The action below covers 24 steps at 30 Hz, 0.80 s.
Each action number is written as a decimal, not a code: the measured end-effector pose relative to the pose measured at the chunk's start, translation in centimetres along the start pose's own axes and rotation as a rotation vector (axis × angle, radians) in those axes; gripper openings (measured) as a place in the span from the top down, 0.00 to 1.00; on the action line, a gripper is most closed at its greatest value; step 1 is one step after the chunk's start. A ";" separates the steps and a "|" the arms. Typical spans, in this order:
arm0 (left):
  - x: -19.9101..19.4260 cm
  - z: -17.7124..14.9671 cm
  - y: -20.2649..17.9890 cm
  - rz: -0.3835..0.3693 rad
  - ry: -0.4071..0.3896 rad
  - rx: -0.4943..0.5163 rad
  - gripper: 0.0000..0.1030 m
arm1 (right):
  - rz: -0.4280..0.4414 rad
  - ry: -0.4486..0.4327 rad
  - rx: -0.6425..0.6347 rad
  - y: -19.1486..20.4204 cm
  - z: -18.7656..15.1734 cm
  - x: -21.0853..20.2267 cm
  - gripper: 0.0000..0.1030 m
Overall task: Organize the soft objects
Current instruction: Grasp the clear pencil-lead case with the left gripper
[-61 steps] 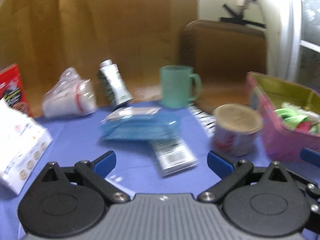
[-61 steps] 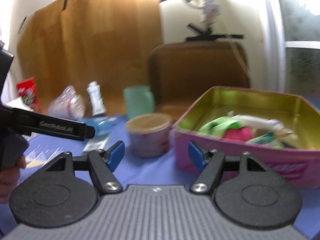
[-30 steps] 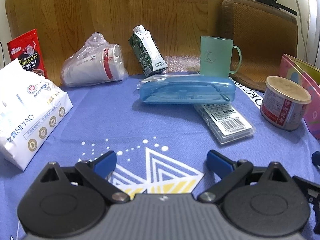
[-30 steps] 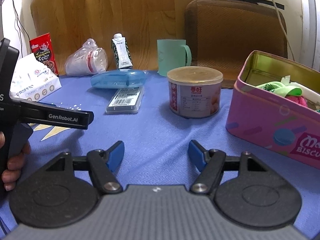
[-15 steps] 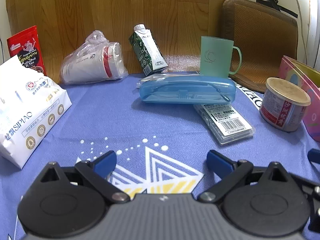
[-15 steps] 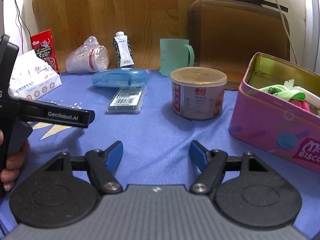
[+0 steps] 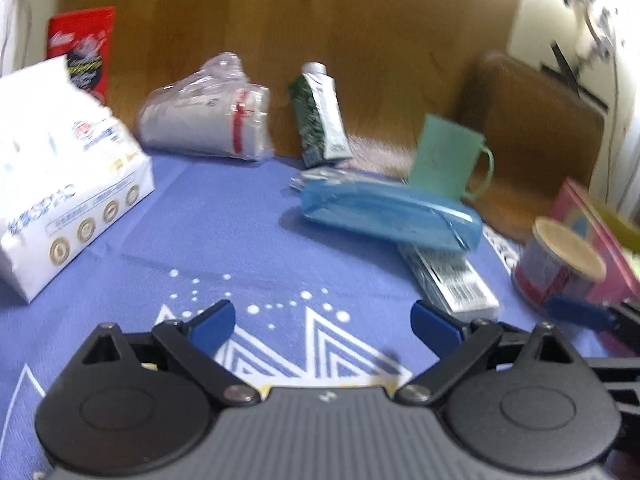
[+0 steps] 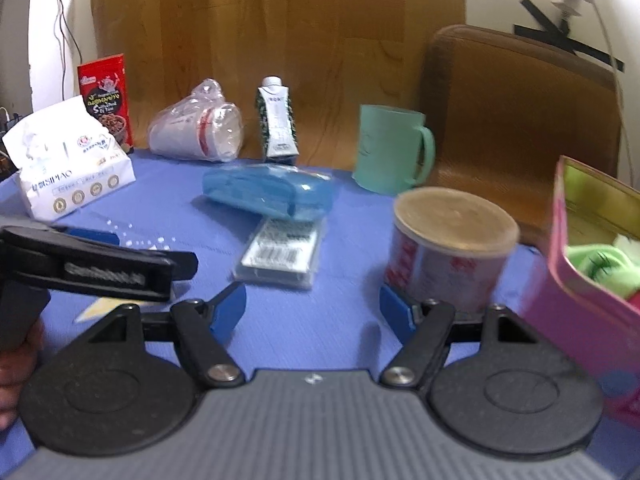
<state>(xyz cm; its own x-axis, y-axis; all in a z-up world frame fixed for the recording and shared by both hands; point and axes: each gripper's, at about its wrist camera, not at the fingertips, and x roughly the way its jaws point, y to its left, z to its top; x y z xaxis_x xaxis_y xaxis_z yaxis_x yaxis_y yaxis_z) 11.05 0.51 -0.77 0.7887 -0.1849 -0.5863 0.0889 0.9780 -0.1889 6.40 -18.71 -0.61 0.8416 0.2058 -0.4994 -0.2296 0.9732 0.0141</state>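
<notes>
A white tissue pack (image 7: 60, 200) (image 8: 72, 172) lies at the left of the blue cloth. A bag of stacked cups (image 7: 208, 120) (image 8: 196, 128) lies at the back, and a red snack bag (image 7: 80, 44) (image 8: 106, 96) stands behind the tissue pack. The pink tin (image 8: 588, 280) (image 7: 592, 232) at the right holds a green soft thing (image 8: 600, 264). My left gripper (image 7: 322, 324) is open over the cloth's white pattern, with nothing between its fingers. My right gripper (image 8: 312, 306) is open too, just short of the can (image 8: 448, 248) and the barcode box (image 8: 280, 252).
A blue case (image 7: 388, 212) rests partly on the clear barcode box (image 7: 452, 280). A milk carton (image 7: 320, 116) and a green mug (image 7: 448, 160) stand at the back by a wooden board. The can (image 7: 560, 272) sits beside the tin. The left gripper (image 8: 100, 268) shows at the right view's left edge.
The left view has rolled and swung left, so the tissue pack looms larger. The right gripper has moved in and leftward; the can is closer and the tin has slid to the right edge.
</notes>
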 end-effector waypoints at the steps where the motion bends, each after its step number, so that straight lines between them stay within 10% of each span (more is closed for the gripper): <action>1: 0.0 0.0 0.0 0.004 -0.004 -0.004 0.07 | 0.013 0.004 0.002 0.1 0.4 0.4 0.26; 9: -0.1 0.1 0.1 0.001 -0.011 -0.022 0.07 | 0.066 0.095 -0.045 1.0 1.5 4.3 0.23; 13: -0.1 0.1 0.1 0.000 -0.009 -0.013 0.07 | 0.102 0.088 -0.053 0.9 1.4 4.0 0.39; 24: -0.3 -1.3 -4.5 0.080 0.056 0.213 0.05 | 0.145 0.071 -0.075 -1.5 -4.5 -6.5 0.39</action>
<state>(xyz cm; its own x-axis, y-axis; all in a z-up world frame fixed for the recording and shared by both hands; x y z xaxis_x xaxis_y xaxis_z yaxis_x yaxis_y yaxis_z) 9.65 -3.93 -0.79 0.7641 -0.1051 -0.6365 0.1582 0.9870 0.0270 -0.93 -21.97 -1.30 0.7608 0.3329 -0.5571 -0.3842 0.9229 0.0268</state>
